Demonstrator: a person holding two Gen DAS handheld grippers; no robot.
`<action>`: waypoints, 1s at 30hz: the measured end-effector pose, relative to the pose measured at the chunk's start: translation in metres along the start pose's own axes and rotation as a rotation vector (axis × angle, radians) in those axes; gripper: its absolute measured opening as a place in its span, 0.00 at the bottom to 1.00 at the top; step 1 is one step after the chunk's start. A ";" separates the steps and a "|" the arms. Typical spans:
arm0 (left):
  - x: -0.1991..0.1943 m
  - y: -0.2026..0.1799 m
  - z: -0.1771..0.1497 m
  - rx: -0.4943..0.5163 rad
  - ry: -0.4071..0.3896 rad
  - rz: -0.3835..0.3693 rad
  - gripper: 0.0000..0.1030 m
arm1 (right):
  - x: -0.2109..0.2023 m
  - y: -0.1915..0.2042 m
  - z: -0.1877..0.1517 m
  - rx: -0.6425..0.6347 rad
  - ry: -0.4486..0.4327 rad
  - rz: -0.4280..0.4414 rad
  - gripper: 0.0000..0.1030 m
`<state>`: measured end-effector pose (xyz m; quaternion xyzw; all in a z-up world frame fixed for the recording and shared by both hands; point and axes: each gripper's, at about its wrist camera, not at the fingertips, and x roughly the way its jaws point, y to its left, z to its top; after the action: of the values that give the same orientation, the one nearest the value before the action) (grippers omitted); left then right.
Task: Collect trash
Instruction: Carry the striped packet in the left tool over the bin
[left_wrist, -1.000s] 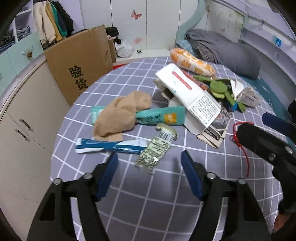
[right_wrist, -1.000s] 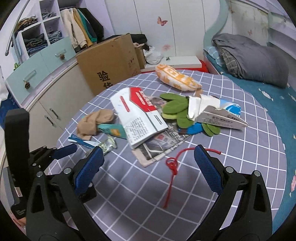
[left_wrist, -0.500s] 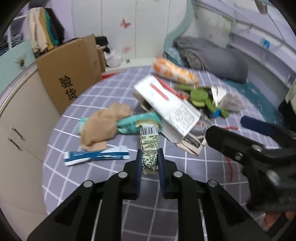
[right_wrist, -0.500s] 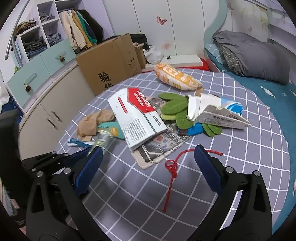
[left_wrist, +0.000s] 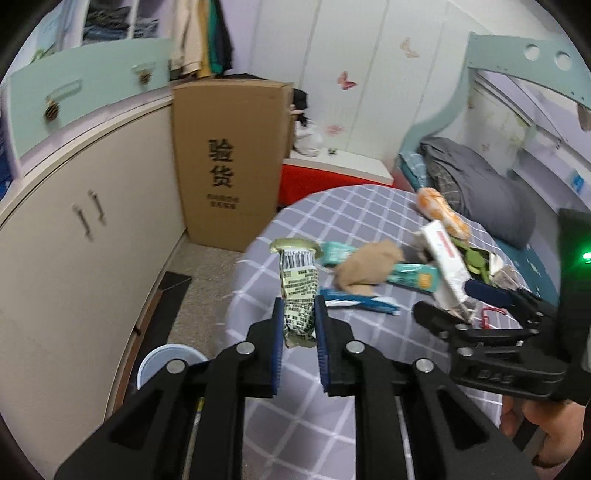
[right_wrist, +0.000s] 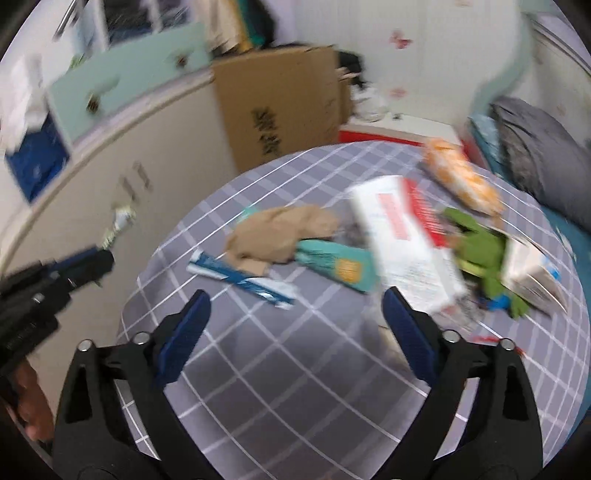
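My left gripper is shut on a green and white snack wrapper and holds it upright in the air at the table's left edge. It also shows in the right wrist view, off the table's left side. My right gripper is open and empty above the grey checked table. Trash lies ahead of it: a blue and white tube, a tan cloth, a teal packet, a white and red box, green leaves and an orange bag.
A white bin stands on the floor below my left gripper, beside beige cabinets. A cardboard box stands behind the table. A bed with grey bedding is at the right.
My left gripper closed on the wrapper, lifted it off the table and swung it left past the table edge. My right gripper stayed open and swung left over the table.
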<state>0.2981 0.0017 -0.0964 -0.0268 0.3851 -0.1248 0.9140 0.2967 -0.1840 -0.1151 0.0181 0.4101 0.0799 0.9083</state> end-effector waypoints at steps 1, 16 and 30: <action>-0.001 0.005 -0.001 -0.004 0.002 0.003 0.15 | 0.011 0.009 0.003 -0.033 0.023 -0.003 0.73; 0.007 0.055 -0.016 -0.050 0.026 -0.014 0.15 | 0.062 0.048 0.008 -0.236 0.132 -0.006 0.22; 0.006 0.086 -0.029 -0.124 0.023 -0.011 0.15 | 0.027 0.092 -0.002 -0.226 0.076 0.098 0.13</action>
<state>0.2993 0.0846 -0.1339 -0.0841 0.4025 -0.1062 0.9054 0.3007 -0.0893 -0.1271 -0.0673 0.4311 0.1704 0.8835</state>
